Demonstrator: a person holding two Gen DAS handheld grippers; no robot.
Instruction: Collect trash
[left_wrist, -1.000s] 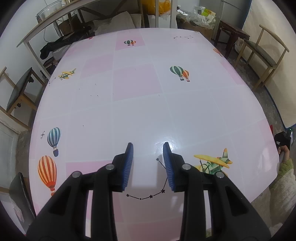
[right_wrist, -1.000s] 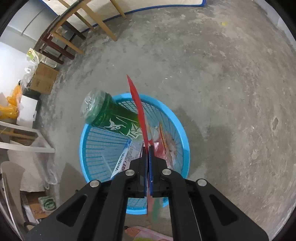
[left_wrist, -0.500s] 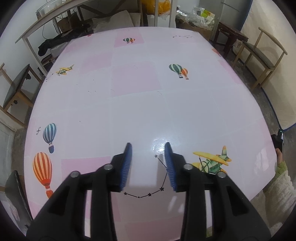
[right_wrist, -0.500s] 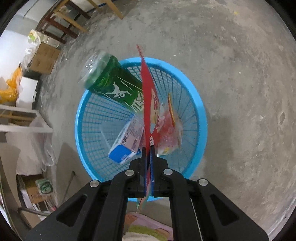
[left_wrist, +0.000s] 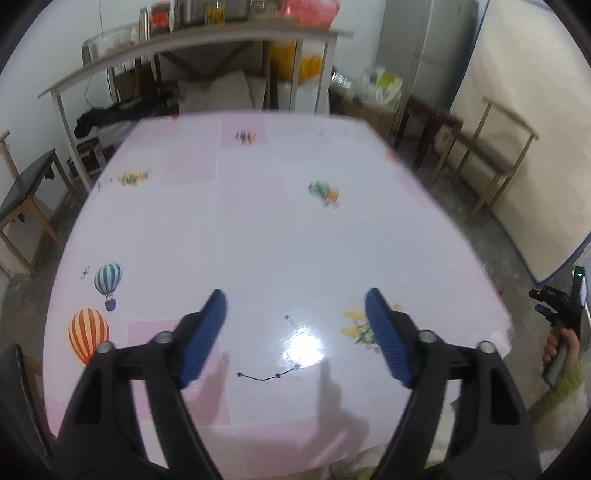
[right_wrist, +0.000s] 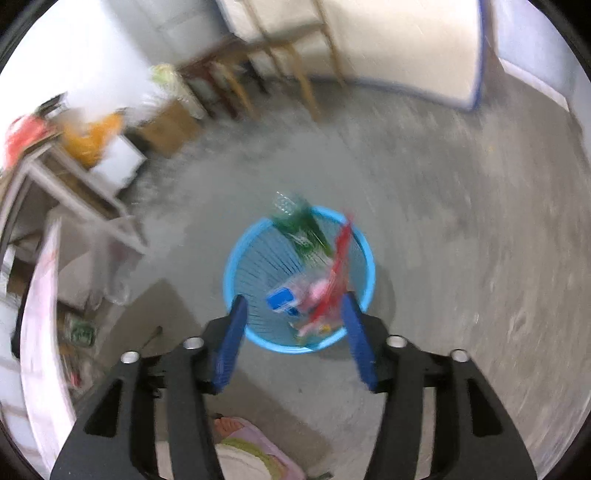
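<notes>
My left gripper (left_wrist: 295, 304) points down at the pink table (left_wrist: 258, 229). Its two blue pads (left_wrist: 202, 338) stand wide apart and the jaws are opening; nothing lies between them, only bare tabletop. On the cloth I count two striped balloon prints (left_wrist: 108, 278) to the left of the left pad, one pair of small balloons (left_wrist: 324, 192) ahead and slightly right, and one yellow aeroplane print (left_wrist: 360, 325) just inside the right pad. One thin star-line drawing (left_wrist: 271, 376) lies between the two fingers. At the far right edge of this view I see my right hand (left_wrist: 561, 345) on its black grip.

My right gripper (right_wrist: 293, 304) points down at the floor (right_wrist: 461, 240), above one blue basket (right_wrist: 236, 258). Its jaws are opening, and the two pads press on nothing. The view is blurred by motion. In the basket I count four items of trash: one green bottle (right_wrist: 301, 225) leaning against the far rim, one red wrapper (right_wrist: 338, 271) standing on edge just ahead of the right pad and apart from it, one blue-and-white carton (right_wrist: 282, 301) between the pads and further down, and one pale pink packet (right_wrist: 316, 291) beside the carton. Other scraps at the basket bottom are too blurred to count. One wooden chair (right_wrist: 280, 55) stands well beyond the basket.
</notes>
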